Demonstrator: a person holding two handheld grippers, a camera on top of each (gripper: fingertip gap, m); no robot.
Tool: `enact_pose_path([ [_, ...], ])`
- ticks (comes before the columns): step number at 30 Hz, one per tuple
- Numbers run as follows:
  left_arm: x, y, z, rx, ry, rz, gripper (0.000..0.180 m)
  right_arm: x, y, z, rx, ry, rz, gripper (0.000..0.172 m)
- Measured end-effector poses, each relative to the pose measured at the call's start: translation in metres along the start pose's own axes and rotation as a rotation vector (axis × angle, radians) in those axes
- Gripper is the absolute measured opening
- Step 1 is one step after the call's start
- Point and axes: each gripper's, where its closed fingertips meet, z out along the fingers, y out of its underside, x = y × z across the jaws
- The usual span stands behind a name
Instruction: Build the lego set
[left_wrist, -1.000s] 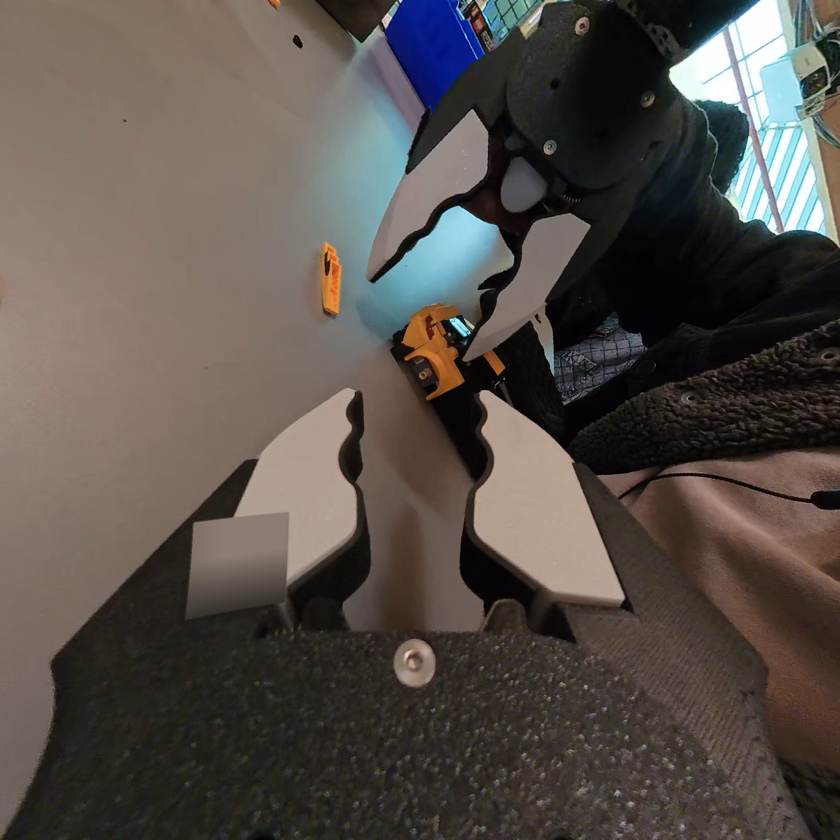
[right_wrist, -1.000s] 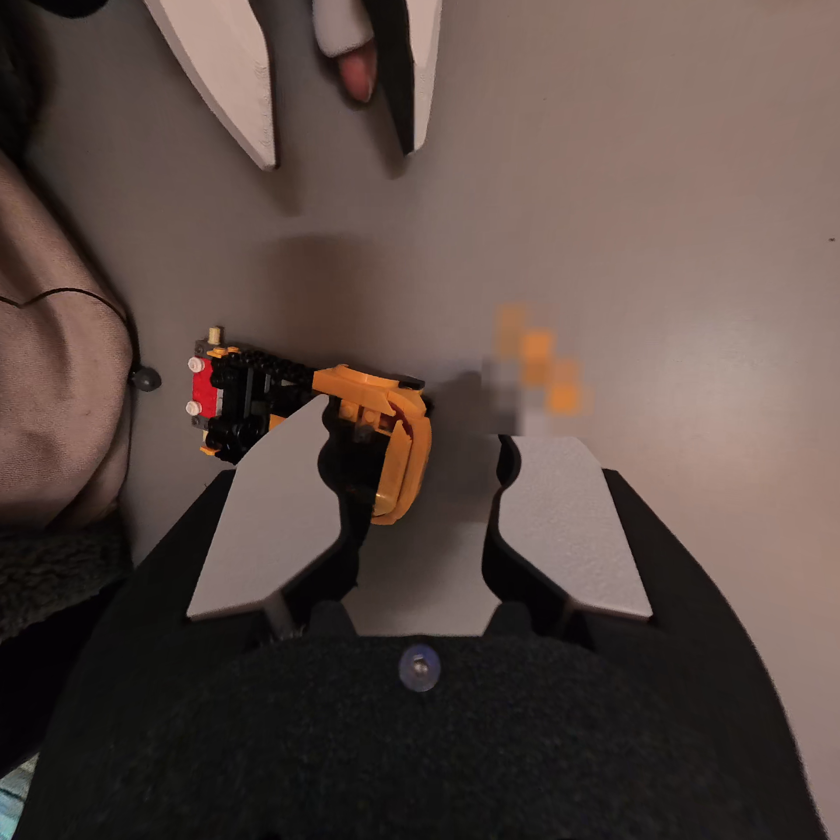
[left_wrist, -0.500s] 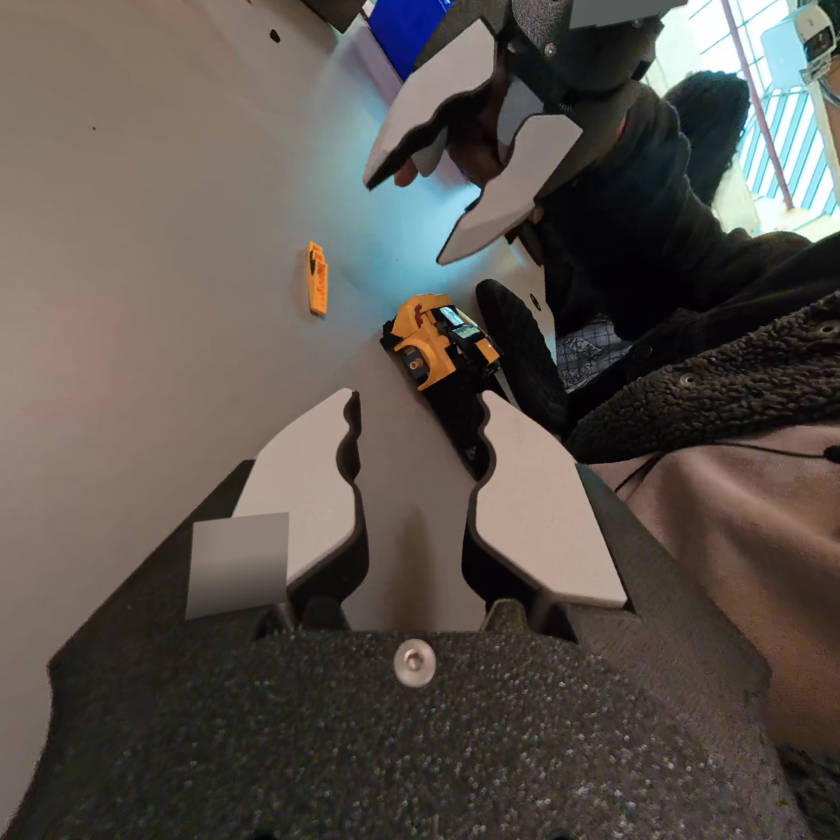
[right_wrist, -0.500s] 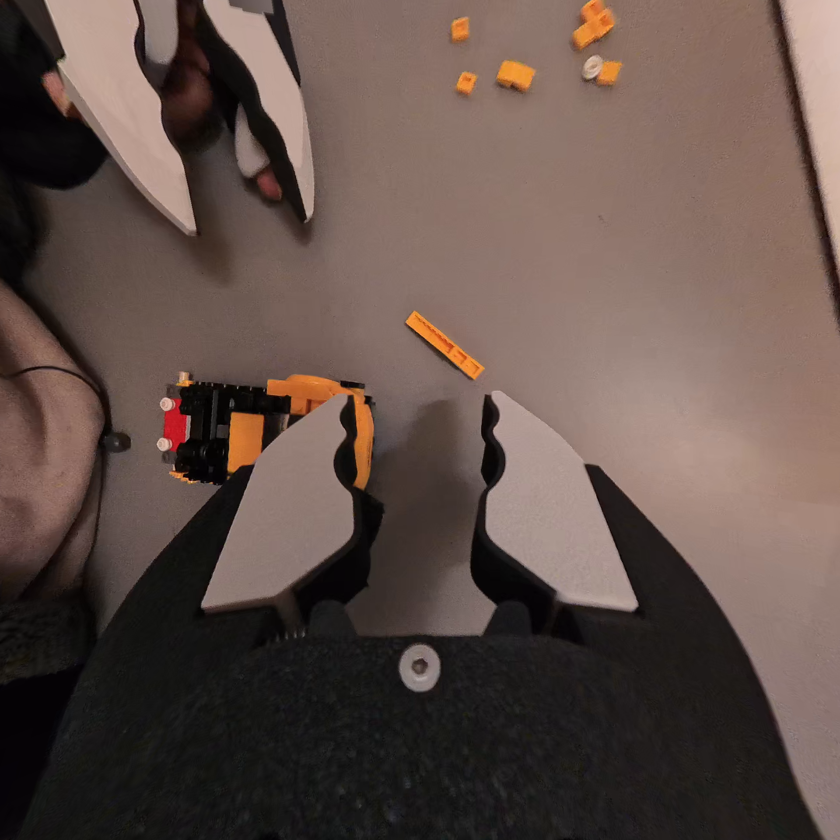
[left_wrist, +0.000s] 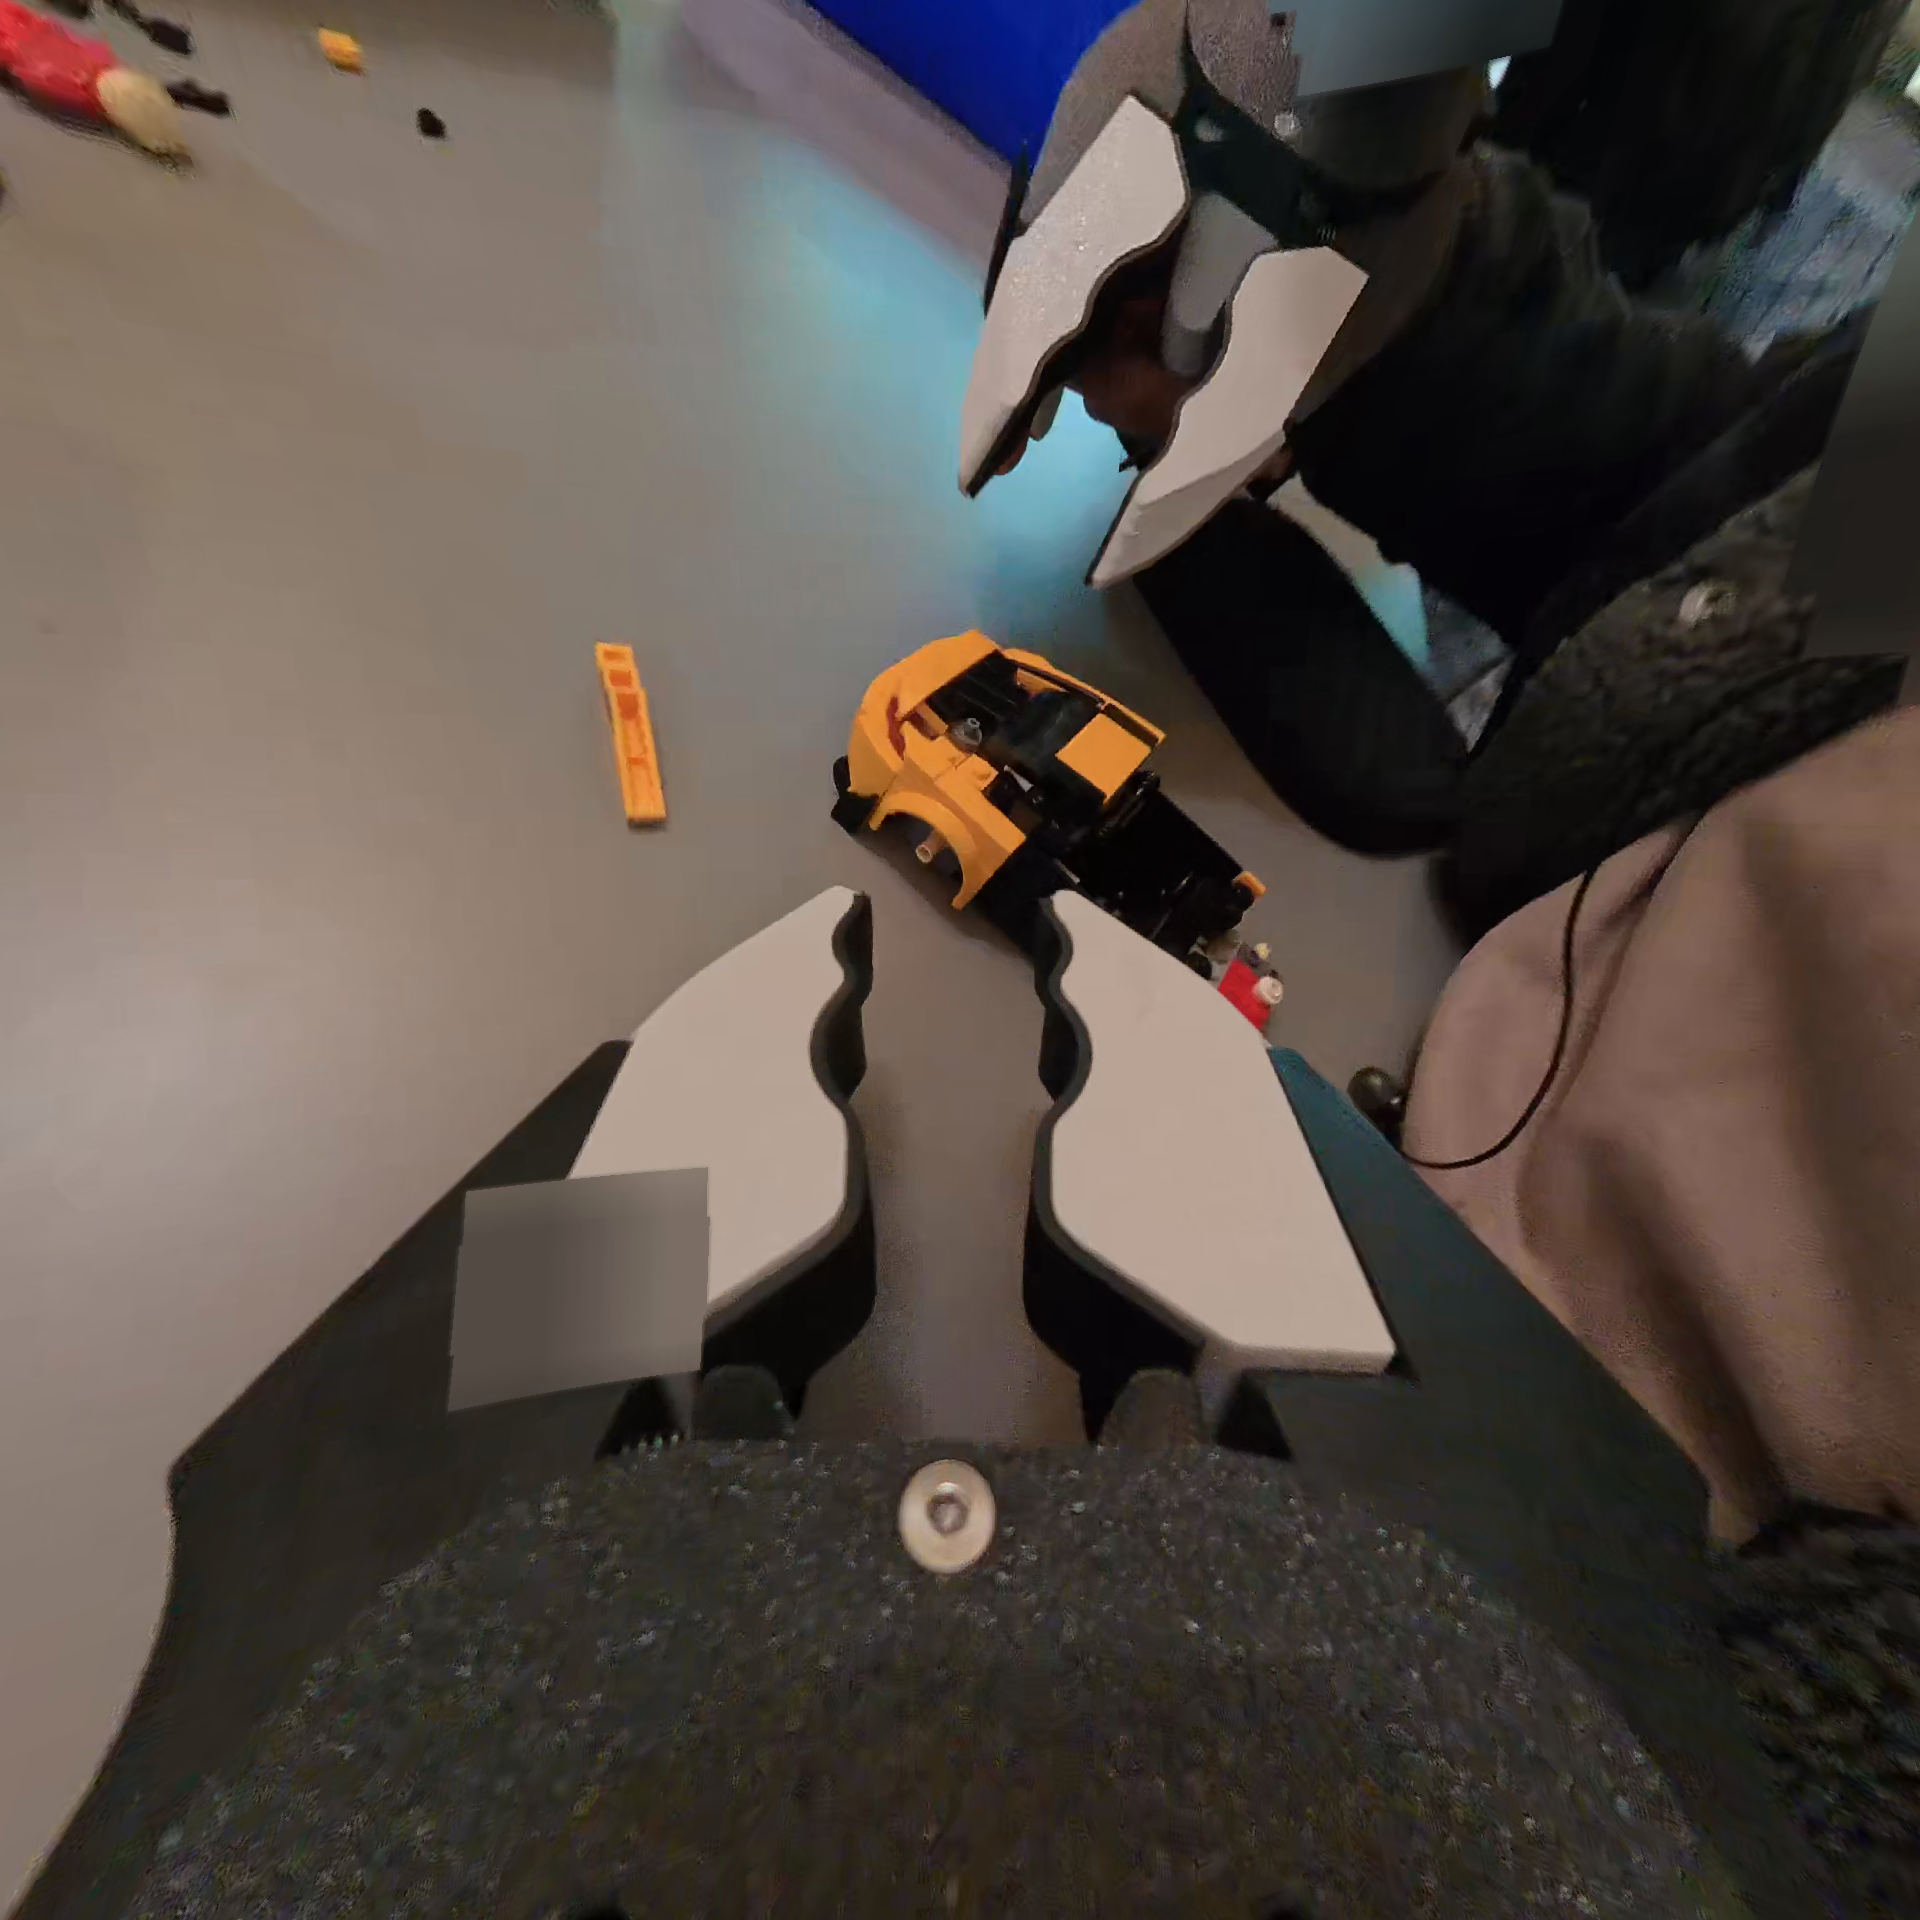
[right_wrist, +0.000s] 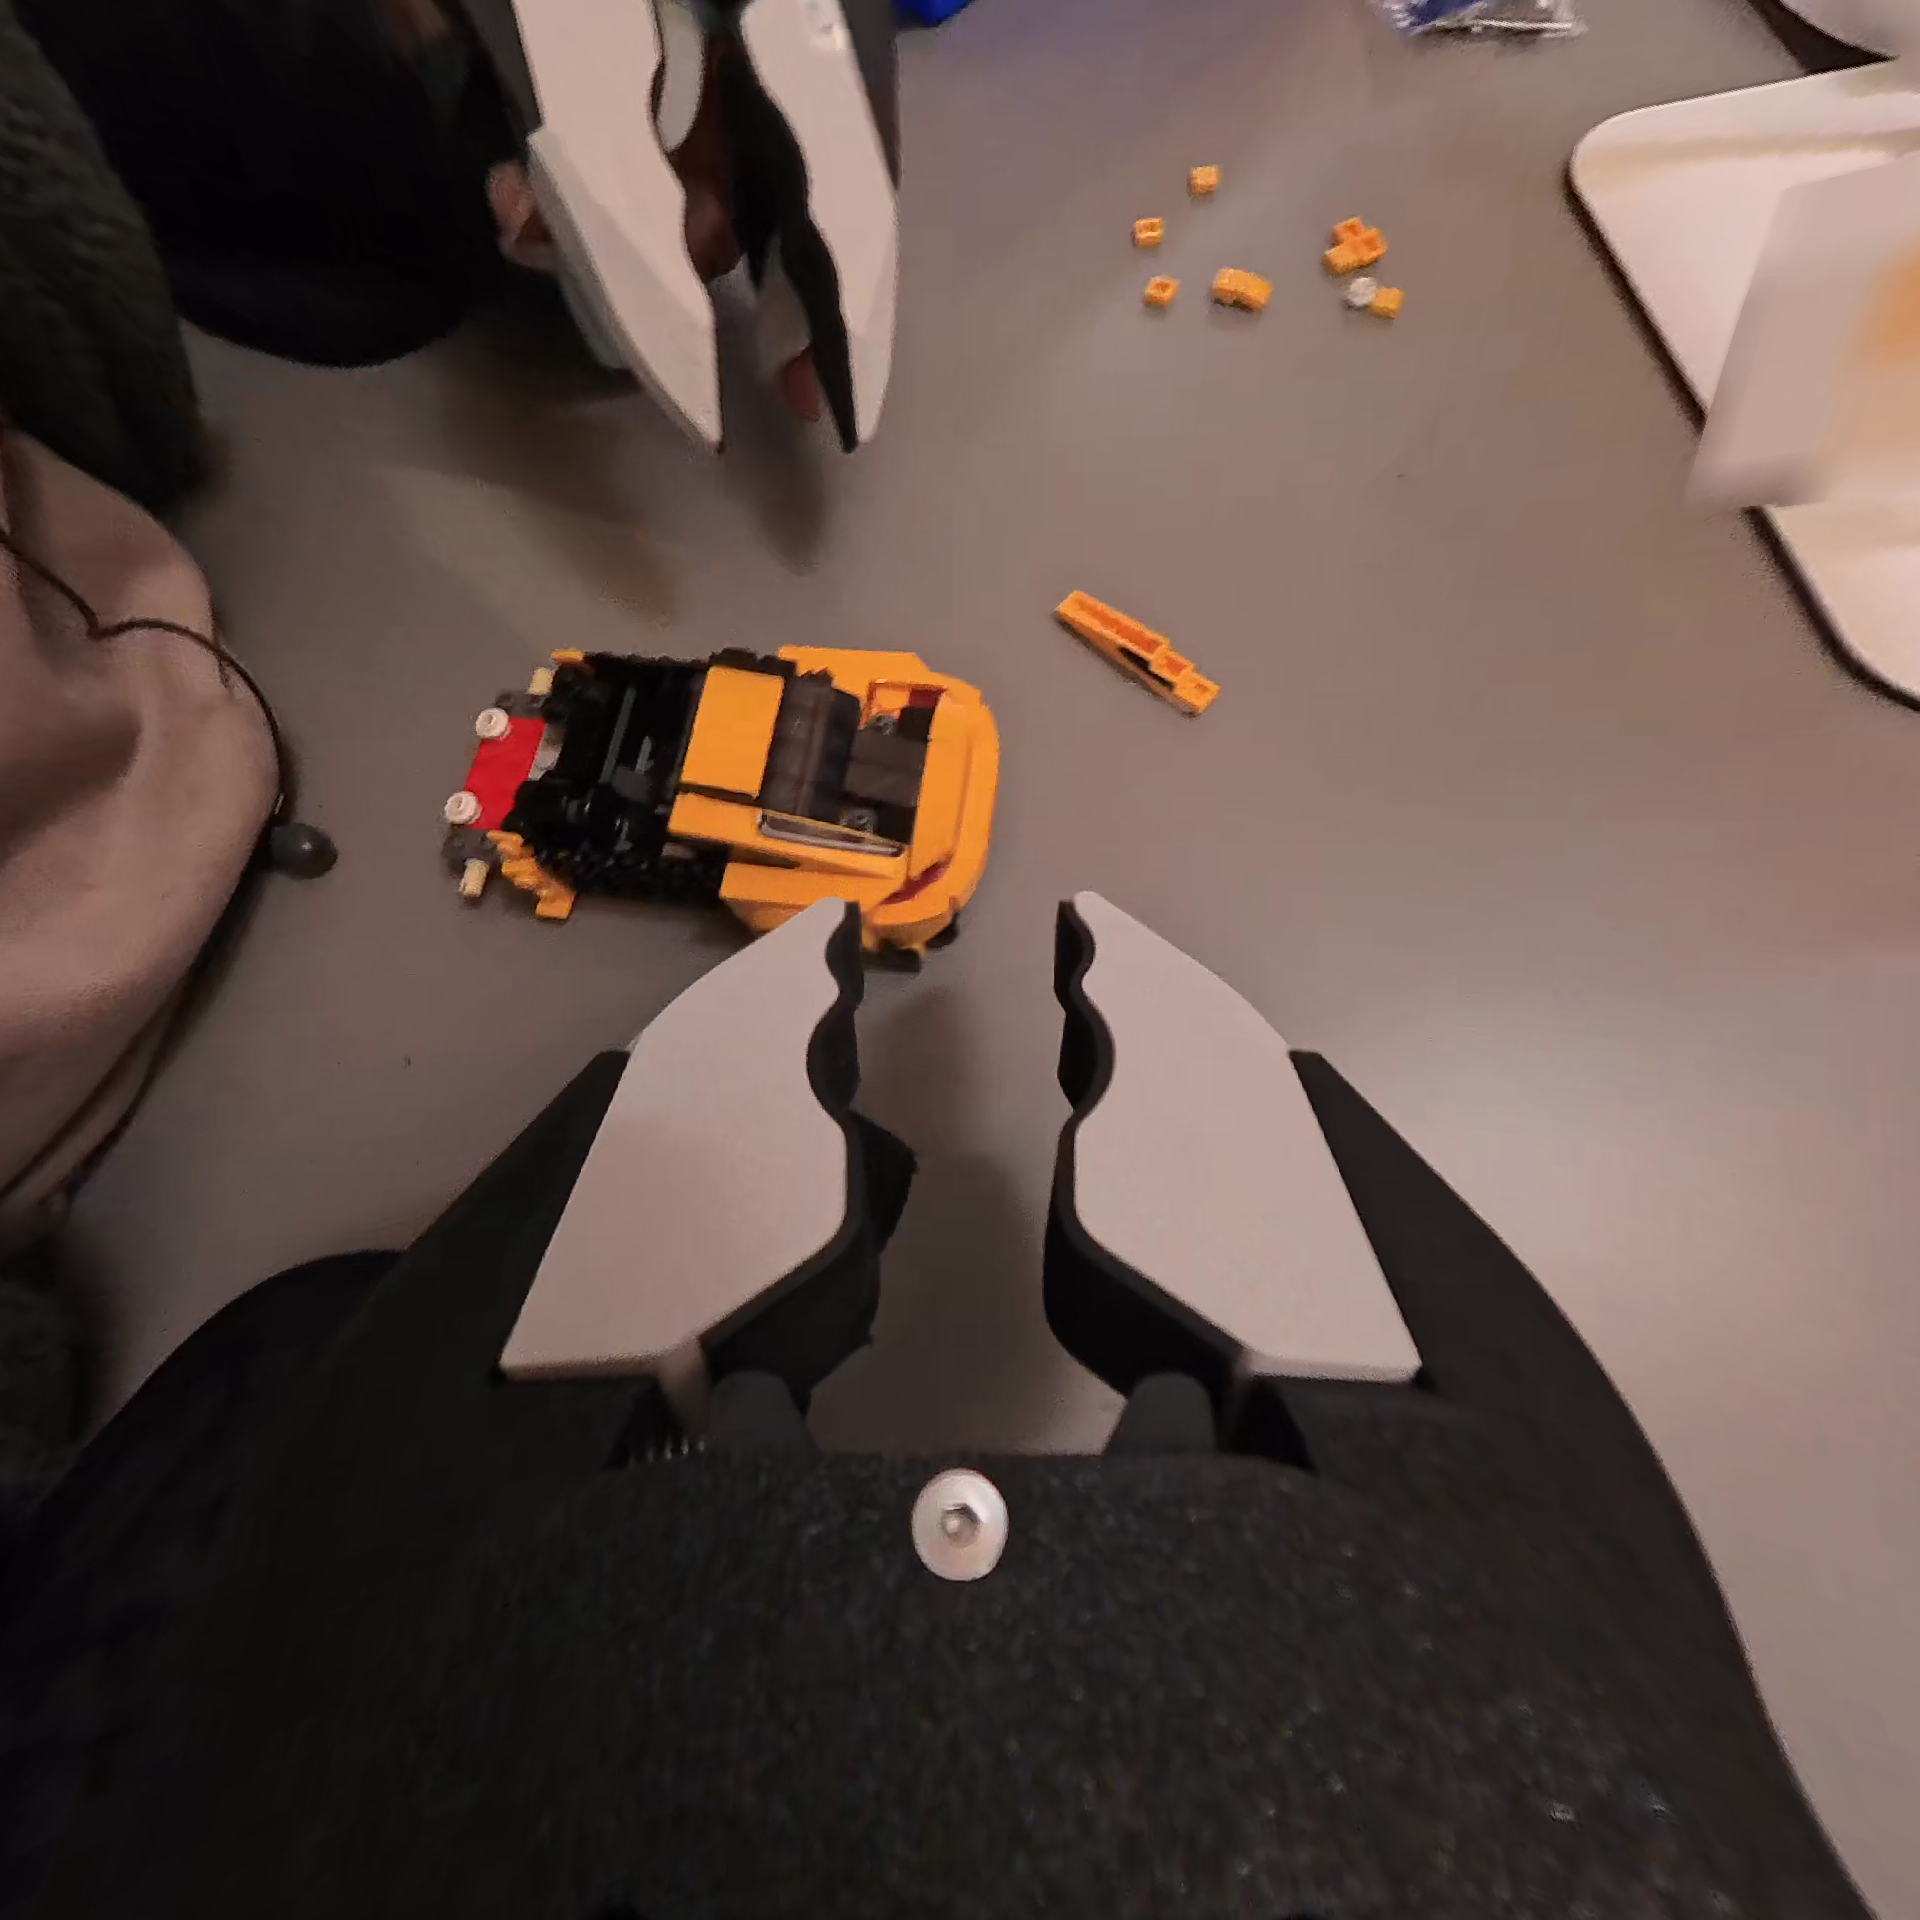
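The orange-and-black toy brick car (right_wrist: 727, 790) now lies free on the grey table (right_wrist: 1455, 935). Both tongs have lifted away from it and narrowed: the left tongs (left_wrist: 951, 914) and the right tongs (right_wrist: 956, 914) hang part-open, holding nothing. A long orange brick strip (right_wrist: 1138, 652) and small orange bricks (right_wrist: 1242, 286) lie beyond; a white tray (right_wrist: 1704, 208) sits at the edge.

I am counting two tools, left (left_wrist: 951, 914) and right (right_wrist: 956, 920), one yellow-and-black brick car (right_wrist: 769, 779), one long orange brick piece (right_wrist: 1135, 651) and about seven small loose bricks (right_wrist: 1242, 288) lying on one grey bench (right_wrist: 1455, 935).
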Motion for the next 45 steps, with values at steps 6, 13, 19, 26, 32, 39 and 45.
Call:
enact_pose_path([
  [6,0.006,-0.007,0.024,-0.196,0.009,0.383,0.02,-0.02,0.013,0.013,-0.028,-0.033,-0.092,0.04],
  [13,0.016,-0.006,0.043,-0.357,0.195,0.498,0.019,-0.03,0.009,0.019,-0.025,-0.048,-0.149,0.051],
  [19,0.017,-0.001,0.047,-0.453,0.26,0.538,0.031,-0.03,0.009,0.026,-0.033,-0.046,-0.131,0.067],
  [26,0.022,0.004,0.05,-0.486,0.271,0.555,0.023,-0.025,0.01,0.027,-0.02,-0.053,-0.083,0.066],
  [32,0.024,0.005,0.046,-0.486,0.272,0.542,0.022,-0.024,0.012,0.029,-0.032,-0.046,-0.082,0.065],
  [39,0.023,0.001,0.036,-0.457,0.279,0.506,0.008,-0.024,0.013,0.029,-0.033,-0.048,-0.076,0.064],
  [45,0.014,0.01,0.035,-0.474,0.238,0.56,0.016,-0.022,0.014,0.03,-0.036,-0.048,-0.068,0.064],
])
